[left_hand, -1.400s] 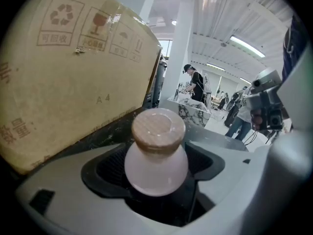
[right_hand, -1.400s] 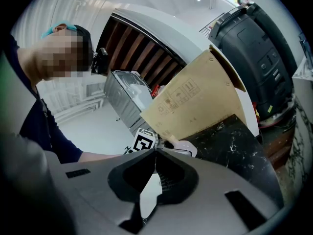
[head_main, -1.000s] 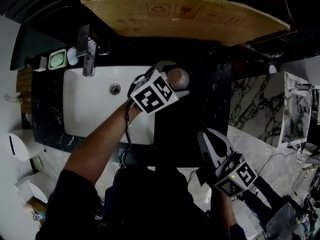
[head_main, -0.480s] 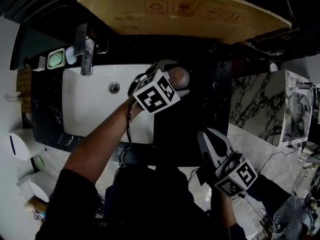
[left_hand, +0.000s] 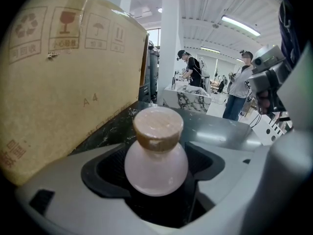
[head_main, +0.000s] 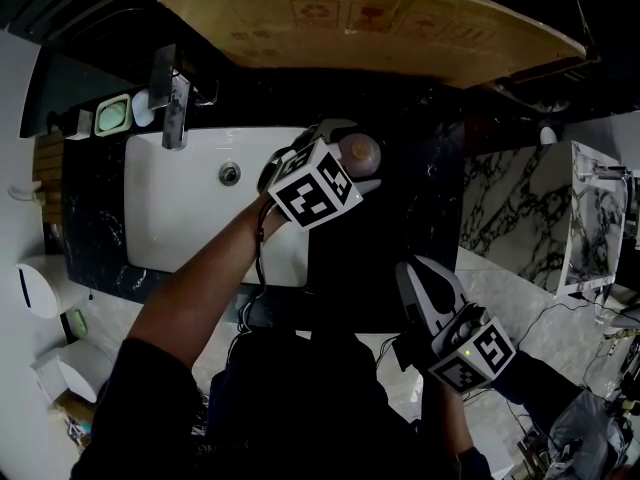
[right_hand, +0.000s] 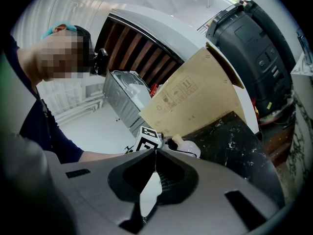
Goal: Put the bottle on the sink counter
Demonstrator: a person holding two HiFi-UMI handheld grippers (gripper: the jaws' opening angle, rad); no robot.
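Little had changed over the last second: my left claw (head_main: 350, 160) stayed clenched on the pink bottle (left_hand: 155, 156), with the dark counter (head_main: 405, 208) beneath it and the sink (head_main: 180, 223) to its left. The bottle's base possibly hadn't touched down, so letting go still lay ahead.

This was a big, bright work hall with a washroom corner built in it. A white sink (head_main: 180, 218) with a tap (head_main: 172, 108) and a soap dish (head_main: 112, 116) sat in a black stone table (head_main: 425, 193). People (left_hand: 238, 94) stood at other stands under long ceiling lights (left_hand: 239, 26).
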